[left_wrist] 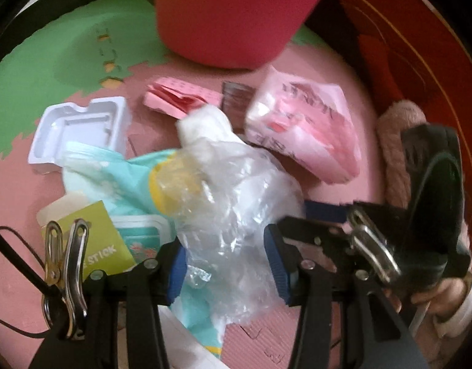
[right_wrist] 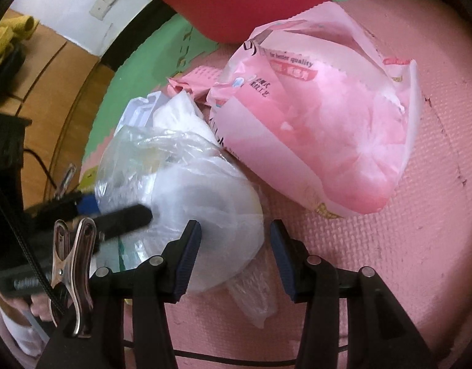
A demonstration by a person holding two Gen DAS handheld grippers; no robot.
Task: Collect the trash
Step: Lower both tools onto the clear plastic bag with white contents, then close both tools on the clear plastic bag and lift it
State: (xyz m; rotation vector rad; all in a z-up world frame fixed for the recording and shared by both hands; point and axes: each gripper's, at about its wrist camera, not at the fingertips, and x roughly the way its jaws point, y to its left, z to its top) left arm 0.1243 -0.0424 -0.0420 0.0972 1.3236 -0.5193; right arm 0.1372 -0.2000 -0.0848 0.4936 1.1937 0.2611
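Observation:
A heap of trash lies on a pink and green foam mat. On top is a crumpled clear plastic bag, and my left gripper is open with the bag loosely between its blue pads. My right gripper is open at the same bag; its left pad touches a white round piece inside, its right pad stands free. A big pink packet lies just beyond, also seen in the left wrist view. The red bin stands behind the heap.
A white plastic tray, a teal wipes pack, a green box and a folded pink wrapper lie in the heap. Dark red furniture stands right. Wooden floor lies beyond the mat.

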